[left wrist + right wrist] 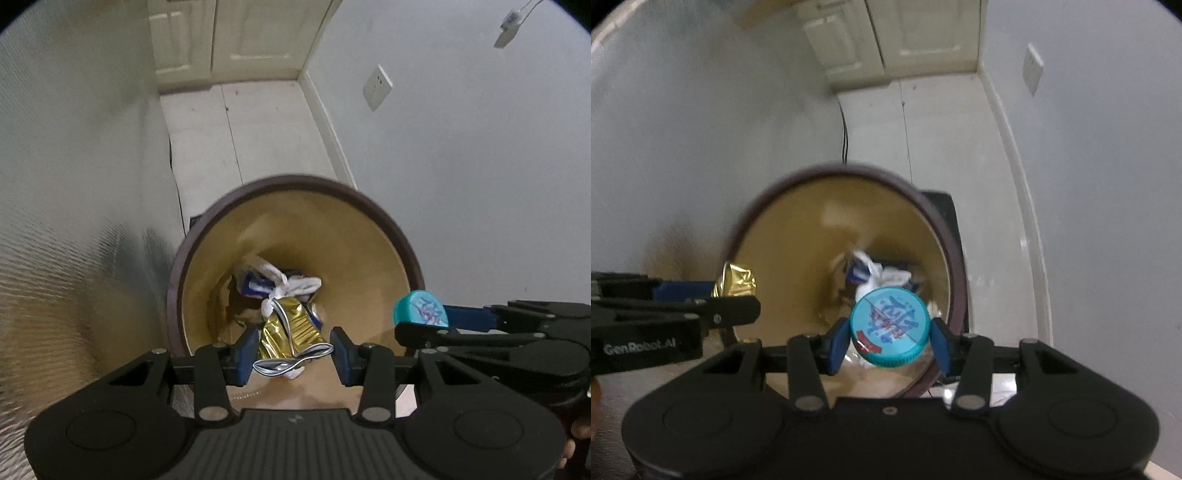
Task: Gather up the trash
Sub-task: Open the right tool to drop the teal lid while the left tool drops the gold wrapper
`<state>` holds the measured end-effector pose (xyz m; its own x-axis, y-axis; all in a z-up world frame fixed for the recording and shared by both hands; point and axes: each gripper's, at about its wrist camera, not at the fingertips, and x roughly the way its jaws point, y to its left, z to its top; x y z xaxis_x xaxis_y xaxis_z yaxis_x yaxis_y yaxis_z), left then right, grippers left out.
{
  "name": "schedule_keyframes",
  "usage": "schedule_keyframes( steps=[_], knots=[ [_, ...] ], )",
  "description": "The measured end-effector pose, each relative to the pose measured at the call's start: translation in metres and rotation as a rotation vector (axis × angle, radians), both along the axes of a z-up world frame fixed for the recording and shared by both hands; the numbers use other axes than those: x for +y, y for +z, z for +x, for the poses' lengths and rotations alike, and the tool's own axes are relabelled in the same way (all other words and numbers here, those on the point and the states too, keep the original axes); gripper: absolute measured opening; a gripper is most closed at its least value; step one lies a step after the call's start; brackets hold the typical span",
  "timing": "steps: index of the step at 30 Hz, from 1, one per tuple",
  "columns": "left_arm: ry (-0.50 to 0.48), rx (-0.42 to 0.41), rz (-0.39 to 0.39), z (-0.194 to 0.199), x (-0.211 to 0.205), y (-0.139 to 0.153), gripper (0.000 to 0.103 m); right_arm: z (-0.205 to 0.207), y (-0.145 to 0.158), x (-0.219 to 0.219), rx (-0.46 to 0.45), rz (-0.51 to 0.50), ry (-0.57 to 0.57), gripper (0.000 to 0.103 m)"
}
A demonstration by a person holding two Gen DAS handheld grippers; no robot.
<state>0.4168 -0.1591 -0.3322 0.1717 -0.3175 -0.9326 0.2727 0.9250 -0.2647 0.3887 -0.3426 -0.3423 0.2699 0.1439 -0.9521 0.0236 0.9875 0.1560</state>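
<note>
Trash bin [369,206] right below. Left gripper [295,349] clamped on gold wrapper [291,328], right gripper [889,341] on teal cap [889,326]. Release both inside rim.

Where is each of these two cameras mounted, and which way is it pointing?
Left wrist view: rides the left gripper, looking steeply down into the round brown-rimmed bin; its blue pads pinch a crumpled gold foil wrapper.
Right wrist view: rides the right gripper, aimed likewise; its pads clamp a round teal plastic lid.
Both views share the bin and each other's gripper.
</note>
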Motion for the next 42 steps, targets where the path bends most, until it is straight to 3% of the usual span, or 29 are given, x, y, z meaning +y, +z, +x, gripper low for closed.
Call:
schedule_keyframes(
  steps=[17, 20, 23, 34, 37, 42],
  knots=[
    [-0.039, 0.094, 0.035, 0.001, -0.003, -0.04, 0.043, 0.024, -0.04, 0.007, 0.062, -0.033, 0.114, 0.049],
    [-0.044, 0.098, 0.046, 0.0, -0.003, -0.043, 0.043, 0.025, -0.041, 0.008, 0.047, -0.042, 0.129, 0.05],
    [-0.051, 0.101, 0.062, 0.0, -0.003, -0.046, 0.043, 0.025, -0.042, 0.01, 0.048, -0.042, 0.144, 0.058],
    [-0.075, 0.117, 0.116, -0.002, -0.006, -0.051, 0.044, 0.01, -0.043, 0.002, 0.065, -0.01, 0.133, 0.058],
    [-0.082, 0.122, 0.13, -0.004, -0.006, -0.053, 0.053, 0.009, -0.041, 0.002, 0.061, -0.005, 0.133, 0.058],
    [-0.096, 0.12, 0.14, -0.006, -0.006, -0.051, 0.056, 0.005, -0.038, 0.002, 0.06, 0.001, 0.129, 0.058]
  ],
)
